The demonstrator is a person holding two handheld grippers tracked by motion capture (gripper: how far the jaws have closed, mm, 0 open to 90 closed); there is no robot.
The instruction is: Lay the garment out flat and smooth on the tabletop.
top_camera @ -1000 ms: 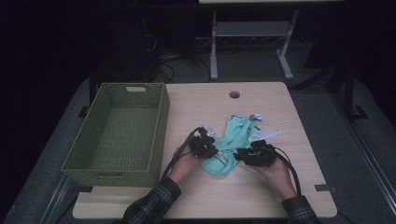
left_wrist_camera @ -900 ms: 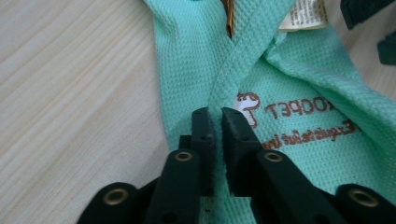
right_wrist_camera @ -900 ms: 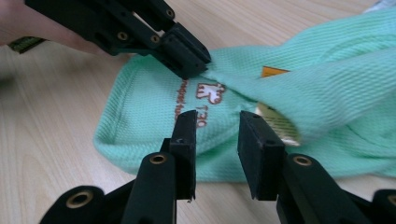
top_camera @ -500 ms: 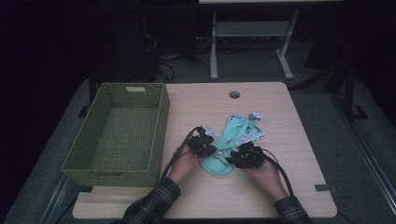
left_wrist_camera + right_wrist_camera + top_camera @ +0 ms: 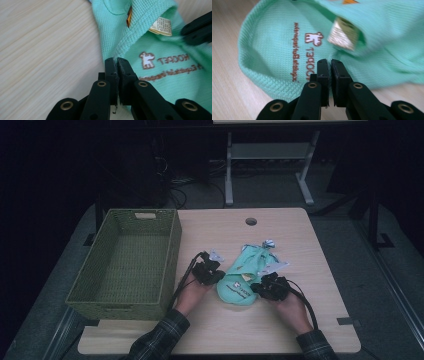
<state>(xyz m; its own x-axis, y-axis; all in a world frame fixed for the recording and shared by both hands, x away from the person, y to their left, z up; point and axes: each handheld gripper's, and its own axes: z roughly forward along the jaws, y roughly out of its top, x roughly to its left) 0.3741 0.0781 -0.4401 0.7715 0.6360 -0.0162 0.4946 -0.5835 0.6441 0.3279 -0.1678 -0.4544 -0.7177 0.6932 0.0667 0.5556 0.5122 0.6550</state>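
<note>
Both grippers now closer together than a second ago, right gripper (image 5: 264,286) shifted left onto mint-green garment (image 5: 245,275), its jaws just closing. Left gripper (image 5: 216,274) clenched on garment's left edge, fabric pinched between pads (image 5: 111,72). Right gripper grasping fold of same garment near brown printed logo (image 5: 313,38). Garment lies bunched on wooden table (image 5: 300,245), near its middle, right of green woven basket (image 5: 172,245), well apart from it
</note>
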